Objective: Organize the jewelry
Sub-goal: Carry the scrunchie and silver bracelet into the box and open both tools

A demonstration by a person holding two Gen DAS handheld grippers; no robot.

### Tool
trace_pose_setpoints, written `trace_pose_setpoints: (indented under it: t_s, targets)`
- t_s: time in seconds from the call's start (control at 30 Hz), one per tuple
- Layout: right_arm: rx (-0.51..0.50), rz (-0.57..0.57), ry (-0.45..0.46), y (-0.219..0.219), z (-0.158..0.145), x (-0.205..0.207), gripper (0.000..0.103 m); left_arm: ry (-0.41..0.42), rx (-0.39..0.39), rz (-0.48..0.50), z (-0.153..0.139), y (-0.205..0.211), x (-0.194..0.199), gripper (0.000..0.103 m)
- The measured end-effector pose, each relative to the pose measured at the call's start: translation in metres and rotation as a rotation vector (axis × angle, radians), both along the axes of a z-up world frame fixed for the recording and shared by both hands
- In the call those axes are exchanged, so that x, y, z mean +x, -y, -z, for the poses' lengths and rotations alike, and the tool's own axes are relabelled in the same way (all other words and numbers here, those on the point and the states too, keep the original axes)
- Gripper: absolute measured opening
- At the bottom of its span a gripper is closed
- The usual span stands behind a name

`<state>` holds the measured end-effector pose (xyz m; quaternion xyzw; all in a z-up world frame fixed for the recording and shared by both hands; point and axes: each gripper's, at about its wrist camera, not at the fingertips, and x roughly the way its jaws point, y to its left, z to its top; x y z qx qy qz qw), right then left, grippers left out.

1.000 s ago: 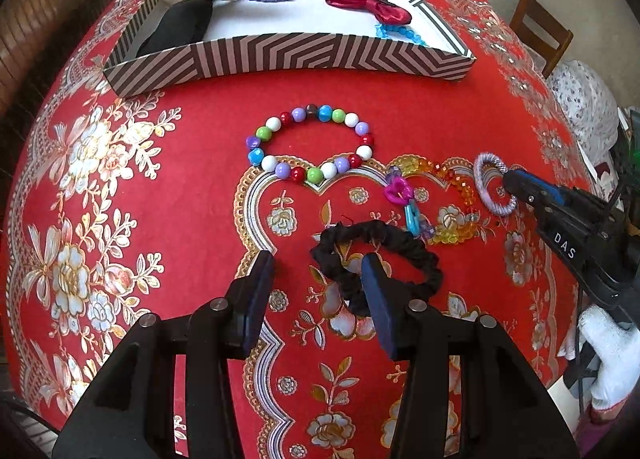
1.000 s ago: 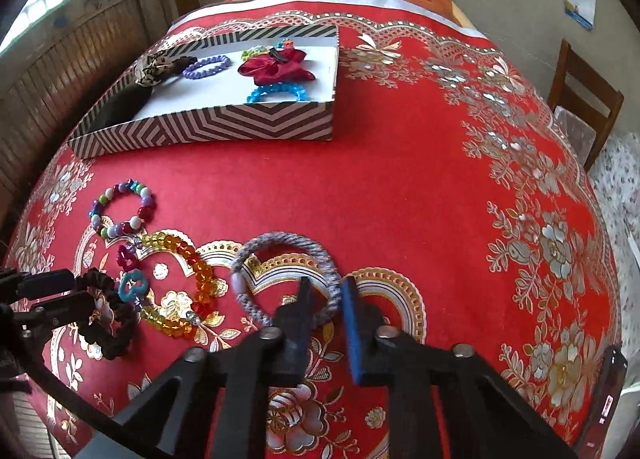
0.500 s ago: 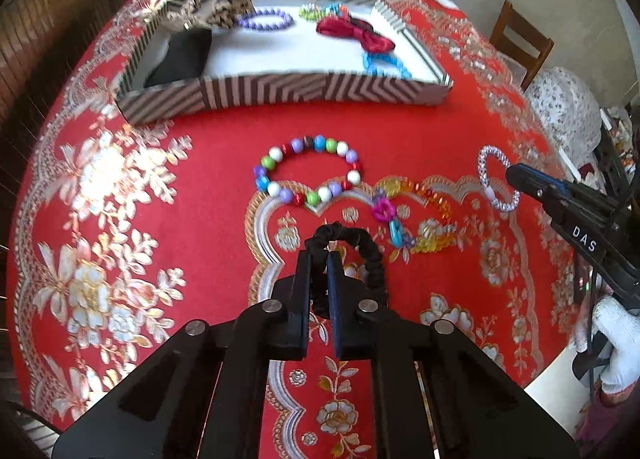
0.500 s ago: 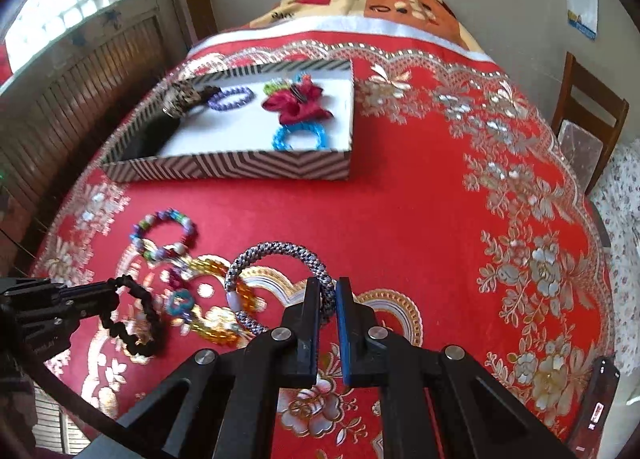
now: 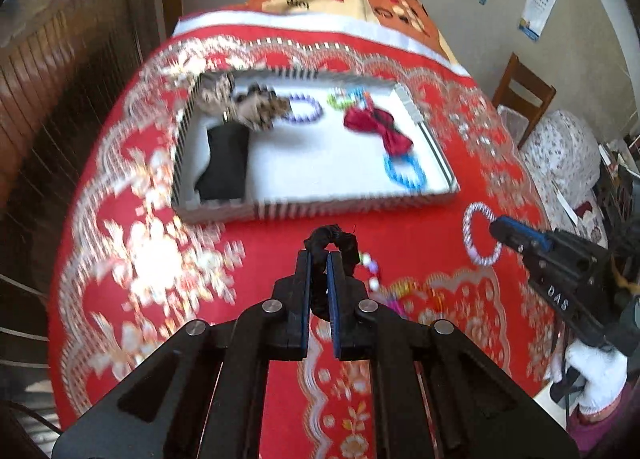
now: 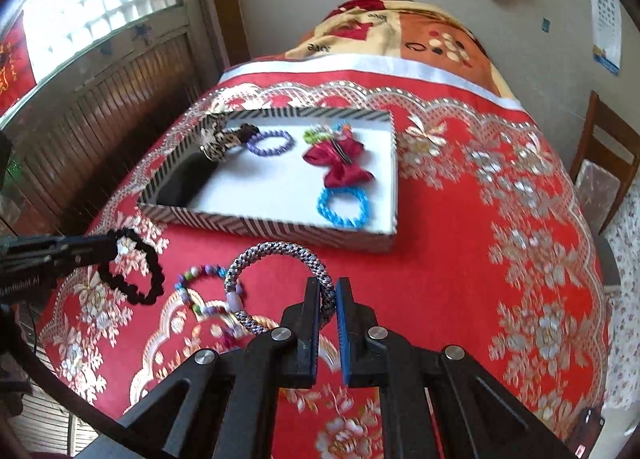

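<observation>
Grippers both loaded. Left gripper has its fingers clamped on the black scrunchie; most of the loop bunches up above the fingertips, clear of the red cloth on the desk. From the right wrist view the same scrunchie hangs off the left fingers as an open ring over the cloth.

Right gripper fingers pinched on the grey braided hair tie; the loop stands up off the desk, a pale bead on its left side. Seen from the left wrist camera, that tie dangles from the right gripper's tip, just in front of the striped box's near right corner.

Box sits further back on the cloth, white floor. Inside: purple bead bracelet, red bow, blue bracelet, green piece near the back wall, leopard-print scrunchie at the back left corner, black item along the left wall.

Colourful bead bracelet lies on the cloth between the two grippers, with more coloured pieces just below it, blurred. White-gloved hand holds the right gripper.
</observation>
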<state>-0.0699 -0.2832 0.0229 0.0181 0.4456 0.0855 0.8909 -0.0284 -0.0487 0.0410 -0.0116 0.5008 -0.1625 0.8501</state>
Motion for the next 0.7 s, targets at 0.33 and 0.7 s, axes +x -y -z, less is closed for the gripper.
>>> trace_pose_setpoints:
  t_s: [0.33,0.7]
  targets:
    - [0.014,-0.058,-0.009,-0.020,-0.004,0.070,0.007,-0.009,0.014,-0.077,0.008,0.012,0.071,0.007]
    - [0.009,-0.126,-0.100,-0.032,0.031,0.150,0.007,-0.089,0.023,-0.146,0.044,0.022,0.132,0.006]
